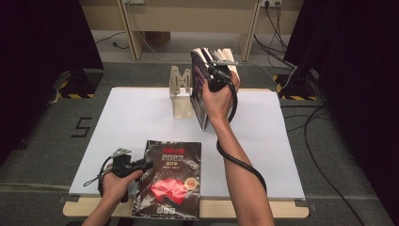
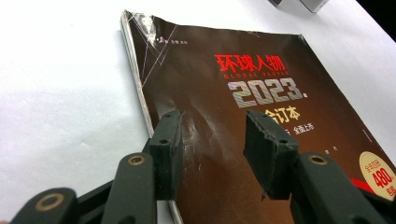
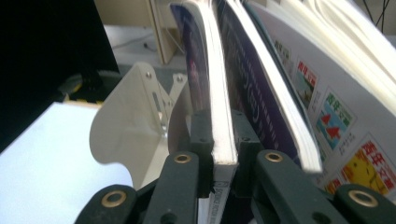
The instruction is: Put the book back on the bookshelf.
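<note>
White table [image 1: 141, 113], book [image 3: 219, 93] between right tool [image 3: 219, 144] pads

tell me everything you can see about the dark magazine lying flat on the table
The magazine lies flat, cover up, at the near edge of the white table, its bottom overhanging slightly. The glossy dark brown cover is creased, with red and silver "2023" lettering, a red graphic and a round sticker. The left gripper hovers open over its left side.

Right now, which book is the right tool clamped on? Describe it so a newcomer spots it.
On the white table, find the beige bookend at the far edge. The upright books lean beside it; the right tool pinches the purple-covered book nearest the bookend, thinner than its neighbours.
</note>
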`<move>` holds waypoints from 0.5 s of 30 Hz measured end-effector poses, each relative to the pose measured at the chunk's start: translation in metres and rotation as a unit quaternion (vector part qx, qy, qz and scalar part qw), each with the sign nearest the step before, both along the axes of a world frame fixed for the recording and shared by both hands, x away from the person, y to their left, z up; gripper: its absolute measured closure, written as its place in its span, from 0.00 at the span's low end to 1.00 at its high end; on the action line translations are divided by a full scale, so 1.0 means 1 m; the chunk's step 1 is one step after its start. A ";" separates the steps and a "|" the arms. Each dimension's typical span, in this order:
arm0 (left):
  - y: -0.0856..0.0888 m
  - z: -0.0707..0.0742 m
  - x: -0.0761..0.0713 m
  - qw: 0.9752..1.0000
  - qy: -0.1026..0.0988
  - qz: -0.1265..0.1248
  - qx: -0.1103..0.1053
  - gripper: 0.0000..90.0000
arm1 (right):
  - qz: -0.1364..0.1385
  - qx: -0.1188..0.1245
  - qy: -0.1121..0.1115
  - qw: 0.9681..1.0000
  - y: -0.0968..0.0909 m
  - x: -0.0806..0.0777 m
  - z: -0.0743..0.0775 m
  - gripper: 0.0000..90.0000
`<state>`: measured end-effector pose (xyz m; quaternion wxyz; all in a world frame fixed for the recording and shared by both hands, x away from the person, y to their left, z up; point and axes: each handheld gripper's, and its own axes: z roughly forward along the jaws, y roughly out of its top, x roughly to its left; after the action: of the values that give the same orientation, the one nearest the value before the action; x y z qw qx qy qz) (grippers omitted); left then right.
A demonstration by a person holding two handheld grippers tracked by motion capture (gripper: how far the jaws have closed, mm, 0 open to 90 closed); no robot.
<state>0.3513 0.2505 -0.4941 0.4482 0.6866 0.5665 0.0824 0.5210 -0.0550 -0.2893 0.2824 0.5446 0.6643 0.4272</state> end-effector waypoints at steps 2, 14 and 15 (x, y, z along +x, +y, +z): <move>0.000 0.000 0.000 1.000 0.000 0.000 -0.002 0.63 | -0.004 0.005 -0.015 1.000 0.001 0.001 -0.001 0.92; 0.000 0.000 0.000 1.000 -0.002 0.001 -0.002 0.63 | -0.010 -0.030 -0.039 0.999 0.004 -0.003 -0.004 0.83; 0.000 0.000 0.000 1.000 -0.002 0.001 -0.002 0.63 | -0.011 -0.030 -0.043 0.999 0.003 -0.006 -0.002 0.82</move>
<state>0.3514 0.2508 -0.4944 0.4506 0.6846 0.5670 0.0827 0.5151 -0.0520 -0.2912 0.3317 0.5245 0.6578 0.4268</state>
